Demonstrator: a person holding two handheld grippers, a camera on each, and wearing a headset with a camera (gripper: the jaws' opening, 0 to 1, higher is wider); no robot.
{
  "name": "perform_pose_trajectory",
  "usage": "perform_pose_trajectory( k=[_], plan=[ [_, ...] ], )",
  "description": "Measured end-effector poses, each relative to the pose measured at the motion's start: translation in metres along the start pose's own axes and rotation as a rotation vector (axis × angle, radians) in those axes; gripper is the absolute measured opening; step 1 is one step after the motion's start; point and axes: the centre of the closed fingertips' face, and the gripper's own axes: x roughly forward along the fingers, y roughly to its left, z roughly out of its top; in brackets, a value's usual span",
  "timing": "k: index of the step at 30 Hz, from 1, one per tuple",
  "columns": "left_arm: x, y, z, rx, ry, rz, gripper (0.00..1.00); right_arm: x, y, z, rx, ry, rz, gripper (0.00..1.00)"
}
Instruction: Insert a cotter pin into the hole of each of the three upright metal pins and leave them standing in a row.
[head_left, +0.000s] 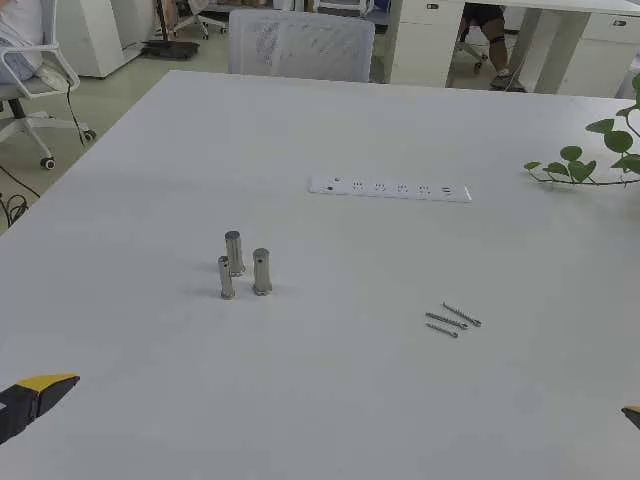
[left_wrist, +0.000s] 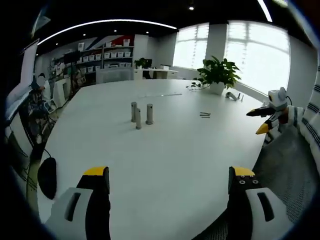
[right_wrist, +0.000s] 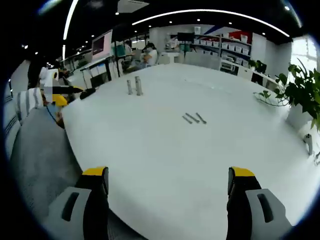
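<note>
The left gripper (left_wrist: 169, 175) hangs at the near left edge of the white table (head_left: 330, 400). Its yellow-tipped fingers (left_wrist: 96, 174) are wide apart with nothing between them. In the head view one yellow tip pokes in at the bottom left corner, over the table's near edge.

Left of the middle of the table stand the three metal pins (head_left: 240, 268), all upright. They form a tight cluster, more a small triangle than a row: one at the back, a thinner-looking one in front on the left, and one on the right. They are just beside one another, and I cannot tell whether they touch. A small dark hole shows near the top of the right one.

Farther back, near the middle, a white power strip (head_left: 390, 189) lies flat. Behind the far edge stands a grey mesh chair (head_left: 300, 45).

To the right and nearer, well apart from the metal pins, three cotter pins (head_left: 450, 321) lie flat on the table, side by side and roughly parallel.

At the far right, leafy stems of a plant (head_left: 595, 160) trail onto the table.

The right gripper (right_wrist: 169, 175) hangs at the near right edge. Its fingers (right_wrist: 243, 174) are also spread wide and hold nothing, pointing across the table toward the cotter pins.
</note>
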Motion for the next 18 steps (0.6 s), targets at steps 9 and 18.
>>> perform_pose_trajectory(
  k=[9,18],
  plan=[
    [0.0014,-0.0022,0.0003,0.005,0.006,-0.008,0.99,-0.0008,-0.0013,0.0002,0.0,0.003,-0.005,1.0],
    [0.0003,0.0001,-0.0029,0.008,0.009,-0.008,0.99,-0.0023,-0.0026,-0.0006,0.0,0.004,-0.009,1.0]
  ],
)
